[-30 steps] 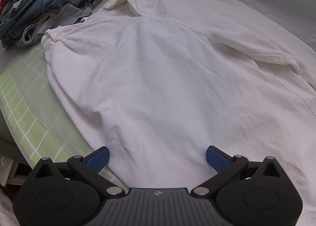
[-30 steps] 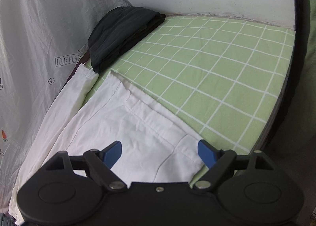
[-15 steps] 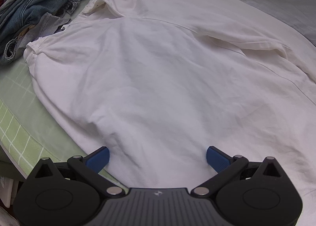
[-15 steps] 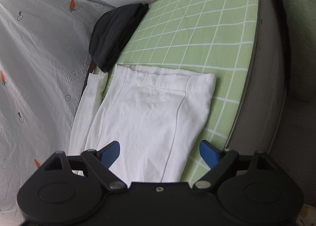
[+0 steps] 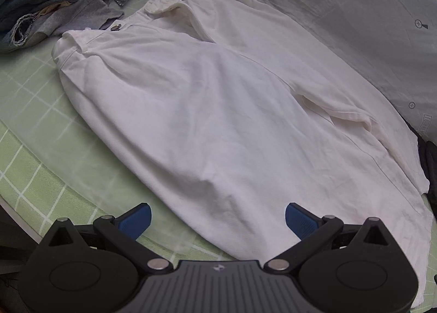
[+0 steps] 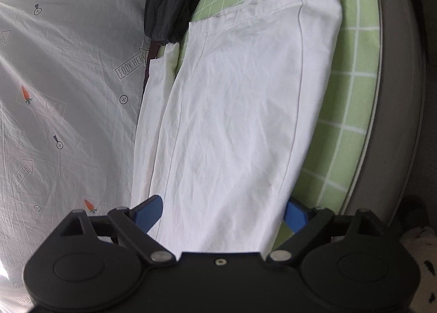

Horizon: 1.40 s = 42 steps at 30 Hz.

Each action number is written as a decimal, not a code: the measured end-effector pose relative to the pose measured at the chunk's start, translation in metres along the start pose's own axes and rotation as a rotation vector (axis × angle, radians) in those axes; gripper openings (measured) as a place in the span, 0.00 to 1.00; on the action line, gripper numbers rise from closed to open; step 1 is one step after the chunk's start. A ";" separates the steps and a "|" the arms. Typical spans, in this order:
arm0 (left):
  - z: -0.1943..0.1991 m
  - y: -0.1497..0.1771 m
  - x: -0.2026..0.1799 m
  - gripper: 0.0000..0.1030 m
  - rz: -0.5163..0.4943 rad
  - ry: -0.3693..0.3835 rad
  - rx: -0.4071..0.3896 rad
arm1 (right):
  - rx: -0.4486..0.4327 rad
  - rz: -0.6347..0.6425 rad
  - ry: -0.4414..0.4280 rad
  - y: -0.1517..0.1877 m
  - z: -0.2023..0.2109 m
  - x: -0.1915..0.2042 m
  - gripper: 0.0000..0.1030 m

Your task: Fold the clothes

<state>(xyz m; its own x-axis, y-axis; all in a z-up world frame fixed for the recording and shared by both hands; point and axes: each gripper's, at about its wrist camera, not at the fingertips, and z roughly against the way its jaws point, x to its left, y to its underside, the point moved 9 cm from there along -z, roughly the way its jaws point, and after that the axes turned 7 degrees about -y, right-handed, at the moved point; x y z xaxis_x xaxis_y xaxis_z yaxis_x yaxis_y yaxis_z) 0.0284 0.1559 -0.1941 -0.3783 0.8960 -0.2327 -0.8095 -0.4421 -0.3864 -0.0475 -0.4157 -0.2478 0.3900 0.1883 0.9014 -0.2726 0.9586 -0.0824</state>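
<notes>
White trousers (image 5: 218,111): flat on bed (image 5: 30,127), long axis from waistband upper left to hems lower right; left gripper (image 5: 217,217) and right gripper (image 6: 222,212) both with fingers wide, empty, straddling cloth.

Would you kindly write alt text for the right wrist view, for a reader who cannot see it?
White cotton trousers lie flat along a green checked bed sheet, their hem at the far end. The open right gripper straddles the near end of the leg, a blue pad on each side. A grey carrot-print duvet and a folded black garment lie to the left.
</notes>
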 end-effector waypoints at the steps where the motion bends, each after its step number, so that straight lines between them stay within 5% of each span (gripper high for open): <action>1: 0.001 -0.003 0.010 1.00 0.032 0.007 0.000 | 0.005 0.001 -0.001 0.005 -0.003 0.002 0.91; 11: -0.004 -0.025 0.082 0.96 0.187 0.018 -0.006 | -0.013 -0.008 -0.013 0.046 -0.020 0.015 0.93; 23: -0.026 -0.073 0.090 0.93 0.172 -0.018 -0.050 | -0.112 -0.085 -0.030 0.054 -0.020 0.012 0.96; 33: -0.036 -0.094 0.100 0.93 0.286 -0.095 -0.126 | -0.284 -0.177 -0.017 -0.015 -0.006 -0.001 0.96; 37: -0.037 -0.097 0.103 0.92 0.349 -0.129 -0.161 | -0.371 -0.146 0.085 -0.058 0.002 -0.003 0.94; 40: -0.035 -0.098 0.108 0.86 0.424 -0.155 -0.193 | -0.419 -0.127 0.139 -0.088 0.005 -0.007 0.85; 42: -0.033 -0.098 0.114 0.74 0.481 -0.168 -0.215 | -0.440 -0.148 0.161 -0.103 0.006 -0.014 0.62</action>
<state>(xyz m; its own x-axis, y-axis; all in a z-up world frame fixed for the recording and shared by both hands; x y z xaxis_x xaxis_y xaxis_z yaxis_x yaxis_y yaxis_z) 0.0793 0.2998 -0.2122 -0.7635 0.5773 -0.2894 -0.4240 -0.7862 -0.4495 -0.0299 -0.5184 -0.2492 0.5374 0.0405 0.8424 0.1799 0.9703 -0.1614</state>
